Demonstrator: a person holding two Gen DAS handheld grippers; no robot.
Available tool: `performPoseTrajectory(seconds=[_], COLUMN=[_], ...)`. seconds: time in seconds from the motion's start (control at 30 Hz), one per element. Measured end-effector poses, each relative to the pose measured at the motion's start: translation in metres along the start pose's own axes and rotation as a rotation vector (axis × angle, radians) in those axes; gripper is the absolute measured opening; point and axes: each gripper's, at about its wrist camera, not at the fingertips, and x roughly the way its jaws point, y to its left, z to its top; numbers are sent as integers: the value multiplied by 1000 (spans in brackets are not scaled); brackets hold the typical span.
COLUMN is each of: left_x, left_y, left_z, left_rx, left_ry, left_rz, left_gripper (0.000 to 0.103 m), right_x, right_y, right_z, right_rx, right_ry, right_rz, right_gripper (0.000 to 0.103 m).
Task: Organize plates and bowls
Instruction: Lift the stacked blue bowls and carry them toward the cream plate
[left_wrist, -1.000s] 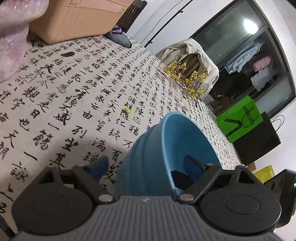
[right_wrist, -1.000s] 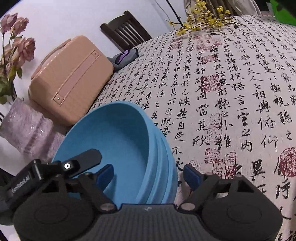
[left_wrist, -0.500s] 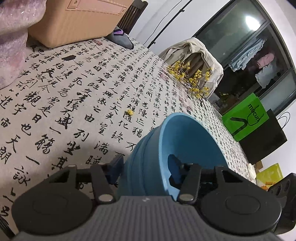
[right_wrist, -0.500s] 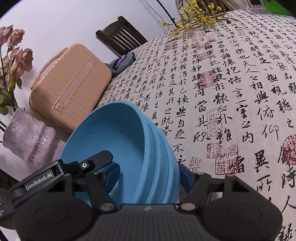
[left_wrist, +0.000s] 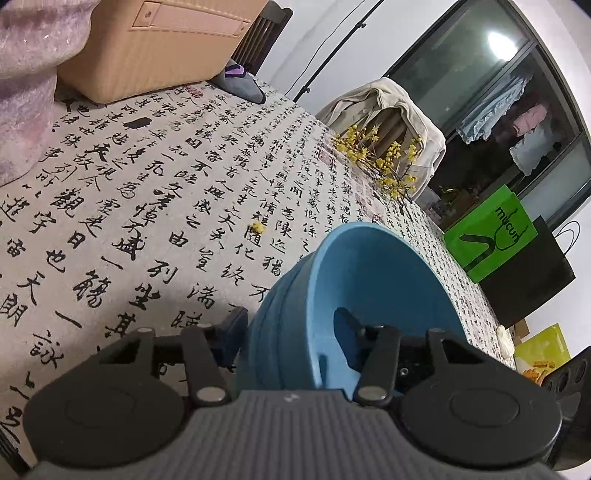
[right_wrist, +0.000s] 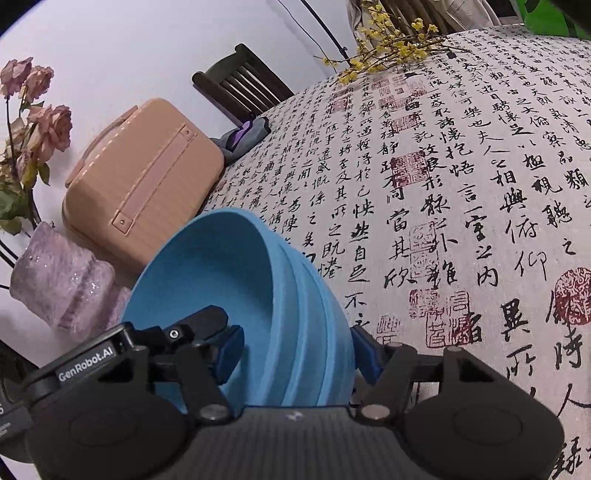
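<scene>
A: Where are the bowls (left_wrist: 373, 291)?

B: Stacked, blue, on the table (left_wrist: 155, 206) close to its near side. Both tools are on the stack's wall, from opposite sides.

A: The left gripper (left_wrist: 291, 328)?

B: Its jaws have just closed in. One blue pad sits outside the stack, the other inside the top bowl, both against the wall. It grips the bowls about half open.

A: And the right gripper (right_wrist: 295, 347)?

B: The same, mirrored: its jaws have just been closing, with one pad inside the bowl and one outside against the ribbed rims (right_wrist: 310, 295). It has the bowls pinched.

A: Room to move?

B: Beyond the stack the cloth lies wide and bare, bar one small yellow petal (left_wrist: 257, 226). A pink case (right_wrist: 144, 177) and a lilac vase (right_wrist: 62, 280) holding faded roses (right_wrist: 51, 125) stand along one edge. Yellow flower sprigs (left_wrist: 384, 162) lie at the far edge, where a chair draped with a beige jacket (left_wrist: 391, 107) stands. A dark chair (right_wrist: 240, 85) stands behind the case.

A: Any writing?

B: The cloth is covered in black Chinese calligraphy with red seal stamps (right_wrist: 408, 168). The left tool's body, seen from the right wrist, reads "GenRobot.AI" (right_wrist: 85, 365). A green bag (left_wrist: 491, 232) past the table carries a word I can't read for sure.
</scene>
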Motion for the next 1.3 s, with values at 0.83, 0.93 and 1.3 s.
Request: performPoseTrajectory(seconds=[0.83, 0.93, 1.3], left_x=[-18, -20, -26], left_y=[-28, -32, -47], left_z=[-4, -5, -11], left_rx=[39, 40, 60], left_ry=[-30, -37, -45], left_rz=[-11, -15, -16], left_gripper=[51, 51, 51], right_x=[-40, -45, -56], right_y=[-5, -5, -9], right_z=[-7, -7, -7], right_rx=[-5, -4, 6], right_ry=[-55, -60, -84], right_rz=[22, 27, 37], right_gripper=[63, 63, 63])
